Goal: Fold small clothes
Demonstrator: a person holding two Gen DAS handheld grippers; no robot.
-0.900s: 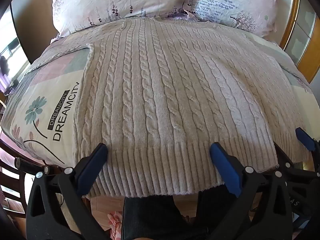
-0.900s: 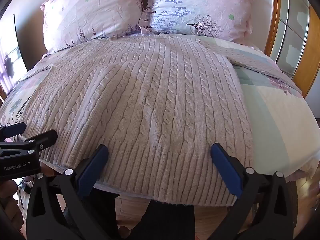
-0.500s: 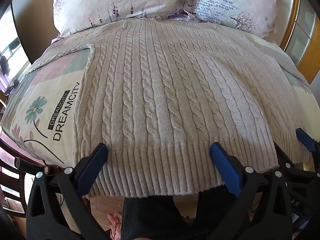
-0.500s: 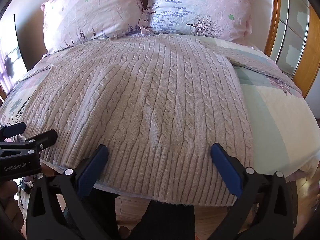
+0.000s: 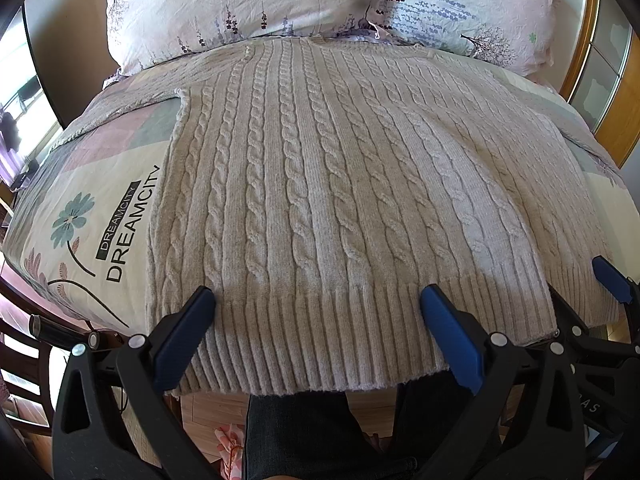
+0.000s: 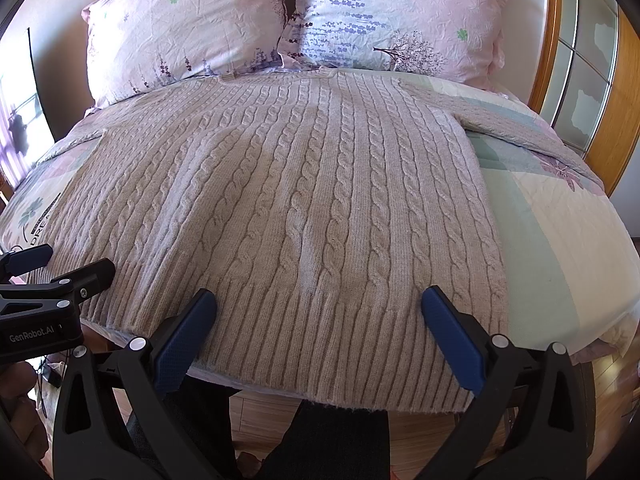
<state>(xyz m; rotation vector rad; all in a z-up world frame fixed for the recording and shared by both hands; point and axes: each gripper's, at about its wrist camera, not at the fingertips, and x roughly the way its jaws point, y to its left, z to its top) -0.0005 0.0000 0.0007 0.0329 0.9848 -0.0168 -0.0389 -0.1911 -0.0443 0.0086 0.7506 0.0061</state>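
A beige cable-knit sweater lies flat on the bed, neck toward the pillows, ribbed hem hanging slightly over the near edge. It also fills the right wrist view. My left gripper is open, its blue pads wide apart just above the hem's left half. My right gripper is open the same way above the hem's right half. The right gripper also shows at the right edge of the left wrist view, and the left gripper at the left edge of the right wrist view. Neither holds cloth.
Two floral pillows lie at the head of the bed. A patterned quilt with "DREAMCITY" print covers the mattress. A wooden-framed panel stands at right. The person's dark trousers and wooden floor are below the bed edge.
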